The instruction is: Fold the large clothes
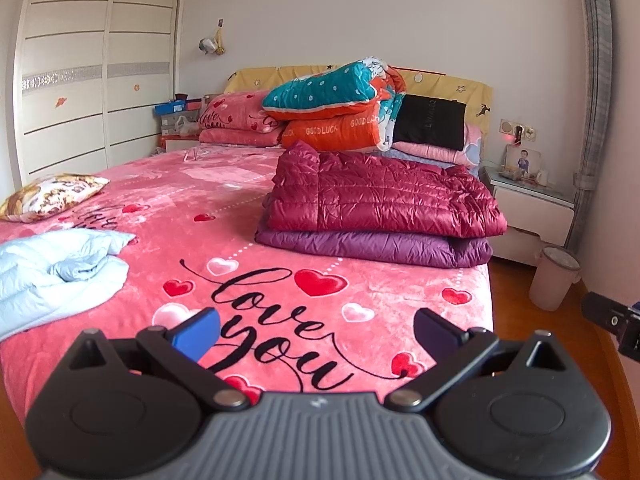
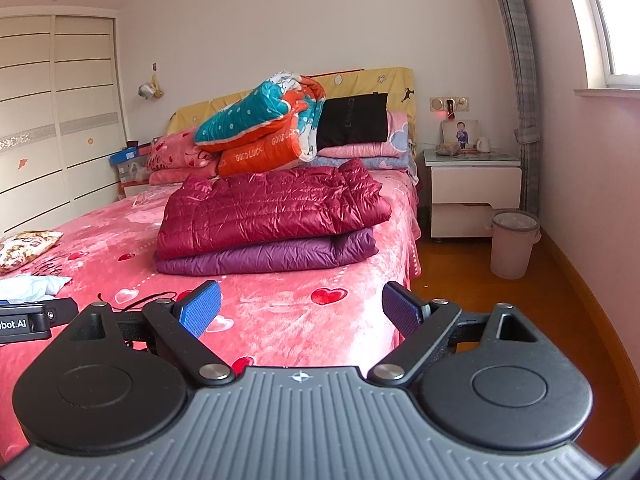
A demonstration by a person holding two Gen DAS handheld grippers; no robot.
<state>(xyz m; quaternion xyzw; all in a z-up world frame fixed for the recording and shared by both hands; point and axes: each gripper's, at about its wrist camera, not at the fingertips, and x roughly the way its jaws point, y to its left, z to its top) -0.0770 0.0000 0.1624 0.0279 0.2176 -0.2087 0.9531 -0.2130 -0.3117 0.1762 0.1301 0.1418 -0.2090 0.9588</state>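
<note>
Pale blue quilted down jacket (image 1: pixel 56 268), crumpled and unfolded, lies at the left edge of the left wrist view on the pink plush bedspread (image 1: pixel 360 292) printed with red hearts and black "love you" script. Further up the bed, on its right side, a folded dark red quilted puffer jacket (image 1: pixel 380 196) sits squarely on top of a folded purple quilted puffer jacket (image 1: pixel 372 246). Behind them a teal and orange rolled quilt (image 1: pixel 332 108) rests against the yellow headboard cover. A small floral cushion (image 1: pixel 48 196) lies near the left side, above the blue jacket. The left gripper (image 1: pixel 318 330) hangs over the foot of the bed with its blue-padded jaws spread wide and nothing between them. A black corner of the other tool shows at the far right edge.

In the right wrist view the right gripper (image 2: pixel 302 312) is likewise spread wide and grips nothing (only bedspread and floor show in the gap). The red jacket (image 2: pixel 272 208) on the purple one (image 2: pixel 272 256) lies ahead, well apart from the fingers. Only a small bunched piece of the blue jacket (image 2: pixel 32 284) shows at the left edge, just above the left tool's black body. A pink plastic waste bin (image 2: pixel 514 244) stands on the wooden floor beside the white bedside cabinet (image 2: pixel 474 192).
</note>
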